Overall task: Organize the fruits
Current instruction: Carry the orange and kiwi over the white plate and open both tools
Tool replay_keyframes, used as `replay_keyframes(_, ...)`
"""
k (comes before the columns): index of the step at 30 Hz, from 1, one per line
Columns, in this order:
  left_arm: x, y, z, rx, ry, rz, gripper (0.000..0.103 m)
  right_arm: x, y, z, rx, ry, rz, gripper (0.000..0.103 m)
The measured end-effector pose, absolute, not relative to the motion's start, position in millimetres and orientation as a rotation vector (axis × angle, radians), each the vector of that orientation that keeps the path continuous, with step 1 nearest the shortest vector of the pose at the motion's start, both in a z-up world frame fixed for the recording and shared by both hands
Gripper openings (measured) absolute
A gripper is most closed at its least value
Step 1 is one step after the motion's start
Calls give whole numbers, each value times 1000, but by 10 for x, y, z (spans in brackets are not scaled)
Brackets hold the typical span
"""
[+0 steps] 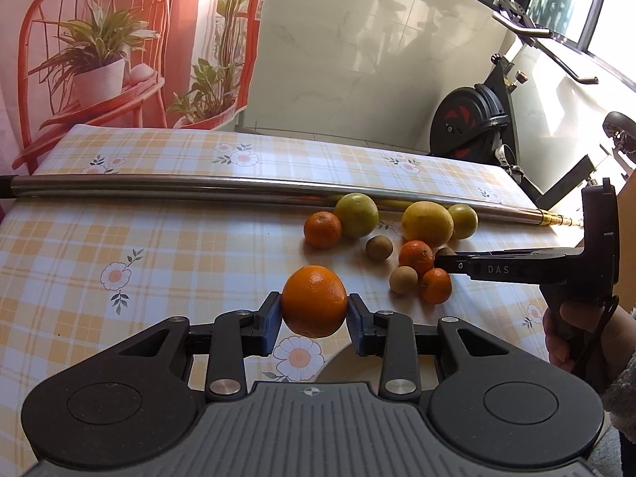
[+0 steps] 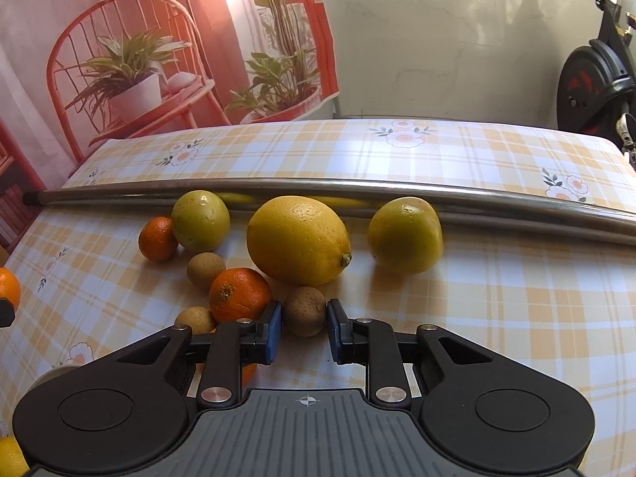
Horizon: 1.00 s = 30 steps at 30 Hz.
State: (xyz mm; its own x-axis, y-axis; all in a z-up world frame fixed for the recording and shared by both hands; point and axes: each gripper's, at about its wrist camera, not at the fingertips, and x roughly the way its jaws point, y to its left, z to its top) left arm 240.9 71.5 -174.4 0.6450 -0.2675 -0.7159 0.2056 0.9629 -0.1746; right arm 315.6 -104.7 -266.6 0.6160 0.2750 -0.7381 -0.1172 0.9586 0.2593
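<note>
My left gripper [image 1: 315,314] is shut on an orange [image 1: 315,301] and holds it above the checked tablecloth [image 1: 159,246]. Beyond it lies a cluster of fruit: a mandarin [image 1: 322,229], a green-yellow citrus [image 1: 356,214], a lemon [image 1: 427,223] and small brown fruits [image 1: 379,247]. My right gripper [image 2: 304,324] reaches into the cluster with its jaws around a small brown fruit [image 2: 305,317], pads close to its sides; contact is unclear. In the right wrist view the lemon [image 2: 298,240], a mandarin [image 2: 239,295] and two green-yellow citrus [image 2: 200,220] [image 2: 404,234] sit near it.
A long metal pole [image 1: 198,187] lies across the table behind the fruit; it also shows in the right wrist view [image 2: 357,190]. A plant-print backdrop [image 1: 99,47] hangs at the back left. An exercise bike [image 1: 477,119] stands off the table's right end.
</note>
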Motion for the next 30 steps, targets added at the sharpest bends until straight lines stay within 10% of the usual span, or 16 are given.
replay_keyframes(30,1952,705,-1735,-69,843,-301,37,1913,-849,-1994,196,794,261,22)
